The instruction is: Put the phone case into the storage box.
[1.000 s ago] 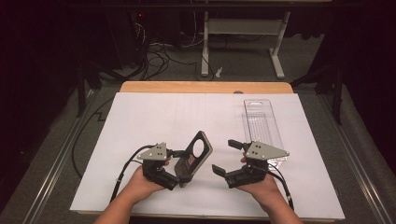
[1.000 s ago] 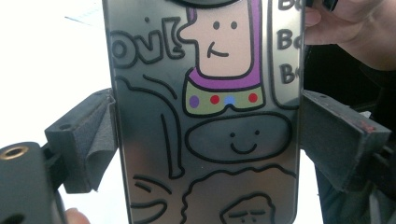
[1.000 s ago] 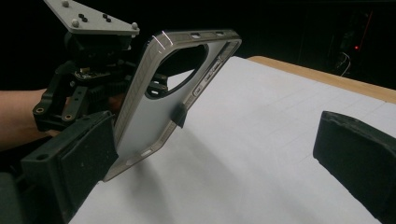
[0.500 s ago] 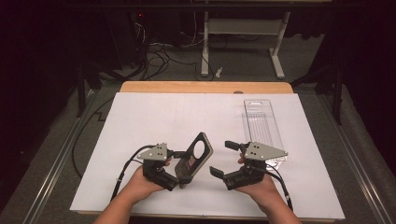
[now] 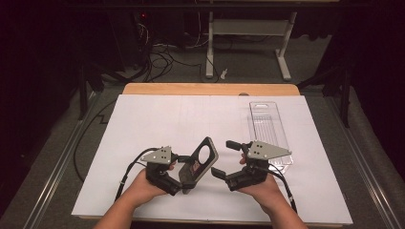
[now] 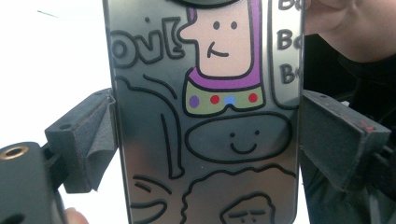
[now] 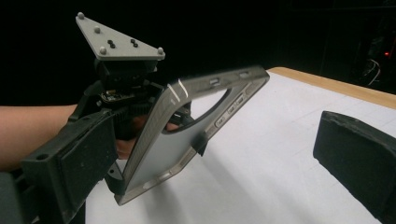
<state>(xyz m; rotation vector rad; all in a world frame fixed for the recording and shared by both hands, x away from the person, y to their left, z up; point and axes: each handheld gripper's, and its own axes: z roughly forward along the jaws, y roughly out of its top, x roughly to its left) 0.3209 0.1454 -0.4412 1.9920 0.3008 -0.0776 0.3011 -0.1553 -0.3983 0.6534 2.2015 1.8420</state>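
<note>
1. We had the phone case [image 5: 199,162] held above the white-covered worktop [image 5: 157,124], near its front edge and between our two hands. The left tool [image 5: 187,168] pinched it across its width. In the left gripper view the two black jaws pressed on either long edge of the case [image 6: 205,116], whose printed cartoon side faced that camera.

2. The case stood tilted, its round camera opening uppermost and its lower end down by the left tool. In the right gripper view we saw the case [image 7: 187,135] edge-on, with its side buttons along the rim, and the left tool's grey plate above it.

3. The right tool [image 5: 225,158] was spread wide and pinched nothing. It sat just beside the case, its jaws pointing toward it but apart from it.

4. We judged the step in hand to be a pass of the case from the left tool to the right, or a second grip to steady it.

5. The clear plastic package [image 5: 268,129] lay flat on the worktop beyond the right hand, likely where the case belonged.

6. The next move called for bringing the spread right jaws around a free edge of the case, clear of the left jaws, and closing them squarely before the left tool let go, since the smooth shell could slip or twist.
</note>
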